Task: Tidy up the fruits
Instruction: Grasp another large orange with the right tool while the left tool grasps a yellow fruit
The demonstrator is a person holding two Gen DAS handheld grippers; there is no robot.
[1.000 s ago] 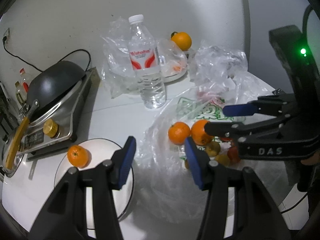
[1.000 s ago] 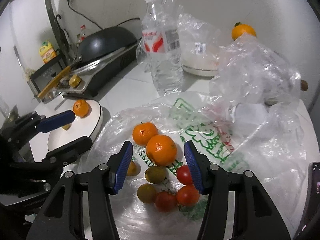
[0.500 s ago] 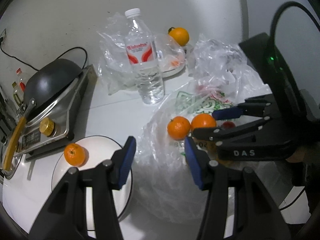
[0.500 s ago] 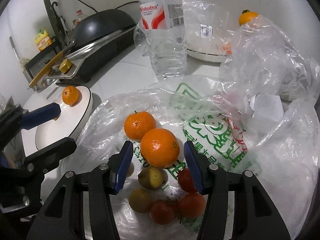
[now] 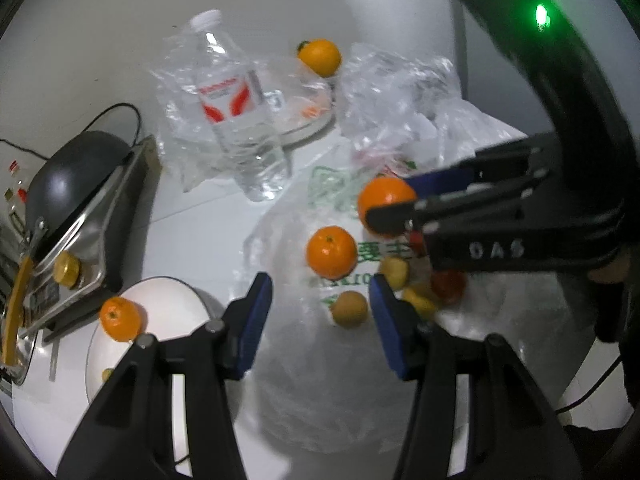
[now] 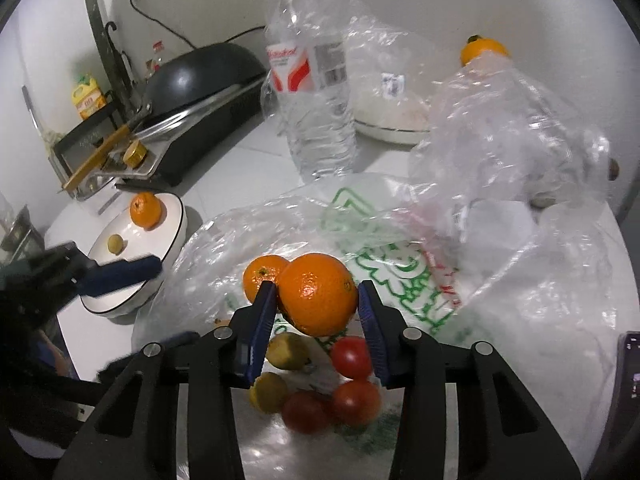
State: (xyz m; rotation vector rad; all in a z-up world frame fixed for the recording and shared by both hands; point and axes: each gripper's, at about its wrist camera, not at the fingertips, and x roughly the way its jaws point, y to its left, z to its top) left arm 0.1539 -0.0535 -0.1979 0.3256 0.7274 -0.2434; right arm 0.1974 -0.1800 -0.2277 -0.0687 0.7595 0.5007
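My right gripper (image 6: 317, 304) is shut on a large orange (image 6: 318, 294), held just above the plastic bag (image 6: 400, 248); it also shows in the left wrist view (image 5: 384, 200). A smaller orange (image 6: 260, 274) lies on the bag behind it, with red tomatoes (image 6: 352, 356) and small yellow-green fruits (image 6: 286, 350) below. My left gripper (image 5: 320, 308) is open and empty over the bag's left edge. A white plate (image 6: 172, 228) at the left holds an orange (image 6: 146, 210) and a small yellow-green fruit (image 6: 116, 243).
A water bottle (image 6: 312, 92) stands behind the bag. A white dish under plastic (image 6: 384, 120) and another orange (image 6: 482, 48) are at the back. A stove with a black pan (image 6: 200, 76) stands at the left. Crumpled clear plastic (image 6: 504, 120) rises on the right.
My right gripper has closed on the large orange and lifted it slightly off the bag. My left gripper has stayed open, and its view has shifted to the right over the bag.
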